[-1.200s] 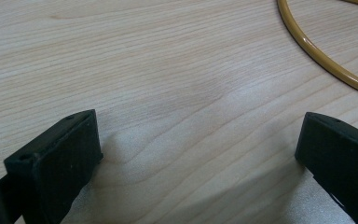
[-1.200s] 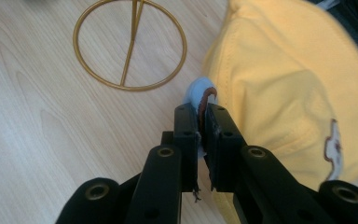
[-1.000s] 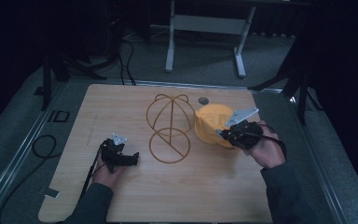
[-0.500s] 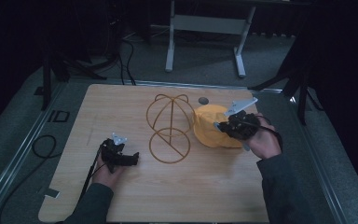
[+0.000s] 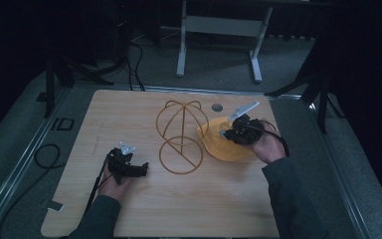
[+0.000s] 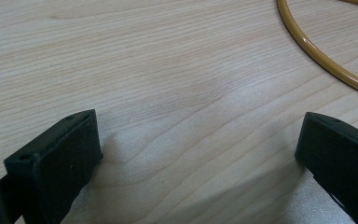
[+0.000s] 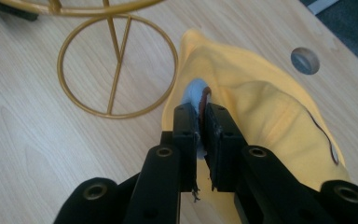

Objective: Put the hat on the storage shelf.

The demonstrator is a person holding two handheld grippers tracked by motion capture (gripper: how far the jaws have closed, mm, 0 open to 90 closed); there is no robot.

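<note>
Pinching the yellow cap (image 7: 265, 107) by a blue tag at its near edge, the right tool (image 7: 200, 112) holds its jaws pressed together on the fabric — the cap resting on the bench (image 5: 129, 114) at three o'clock from the gold wire stand (image 5: 181, 137), touching its ring. From the right tool the stand lies toward nine o'clock; the left tool (image 6: 196, 154), spread wide and empty, rests at the stand's eight o'clock

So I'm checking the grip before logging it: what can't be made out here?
- Yellow cap: its near edge, hidden by the right gripper in the right gripper view.
- Blue-and-brown patch between the jaws: cannot be identified.
- Gold wire stand: cut off by the left gripper view's edge.
</note>
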